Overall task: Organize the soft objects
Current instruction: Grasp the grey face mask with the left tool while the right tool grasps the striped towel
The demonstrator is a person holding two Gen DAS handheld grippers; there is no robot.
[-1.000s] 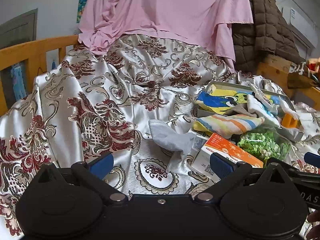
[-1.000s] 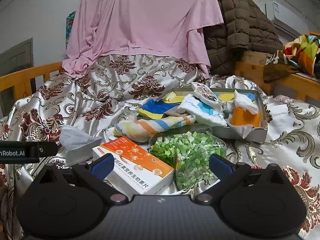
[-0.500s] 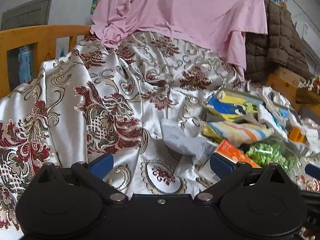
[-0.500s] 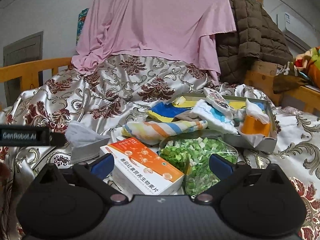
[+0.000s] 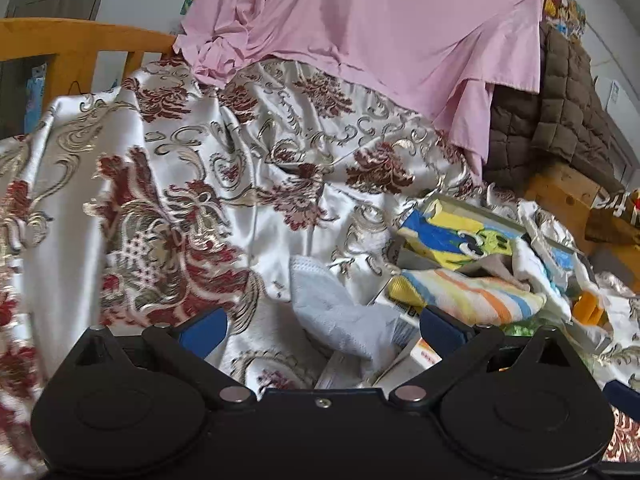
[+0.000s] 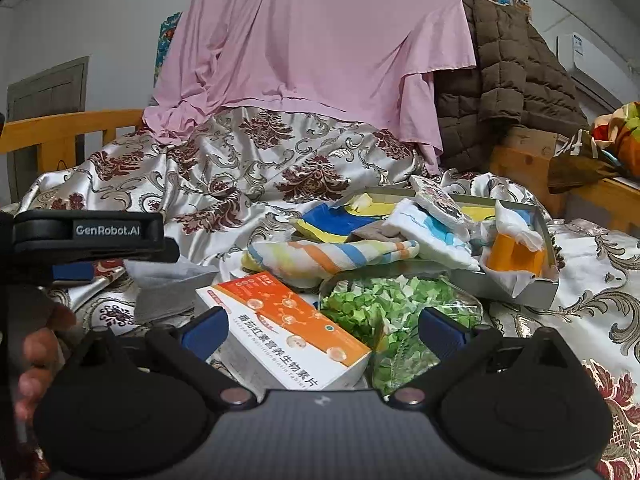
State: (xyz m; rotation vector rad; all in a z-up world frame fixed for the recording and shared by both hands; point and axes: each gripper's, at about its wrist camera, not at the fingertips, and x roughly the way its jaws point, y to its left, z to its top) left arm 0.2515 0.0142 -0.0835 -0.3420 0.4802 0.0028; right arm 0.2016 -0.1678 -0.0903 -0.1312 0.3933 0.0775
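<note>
A grey face mask (image 5: 344, 316) lies on the patterned satin bedspread (image 5: 200, 184), right in front of my open left gripper (image 5: 320, 326); it also shows in the right wrist view (image 6: 168, 292). A striped cloth (image 6: 328, 256) hangs over the edge of a grey tray (image 6: 516, 288) holding a blue-yellow cloth (image 6: 332, 220), a white-blue cloth (image 6: 428, 232) and an orange item (image 6: 516, 256). My open, empty right gripper (image 6: 320, 330) hovers over an orange-white box (image 6: 288, 328) and a bag of green pieces (image 6: 392, 312). The left gripper's body (image 6: 88, 236) shows at the left of the right wrist view.
A pink sheet (image 6: 312, 48) and a brown quilted coat (image 6: 512, 80) hang behind the bed. A wooden bed rail (image 5: 72, 44) runs along the left. A wooden ledge (image 6: 532, 160) with colourful fabric stands at the right.
My left gripper has moved forward and to the right, closer to the grey mask. My right gripper has moved slightly closer to the box and the bag. Both stay open.
</note>
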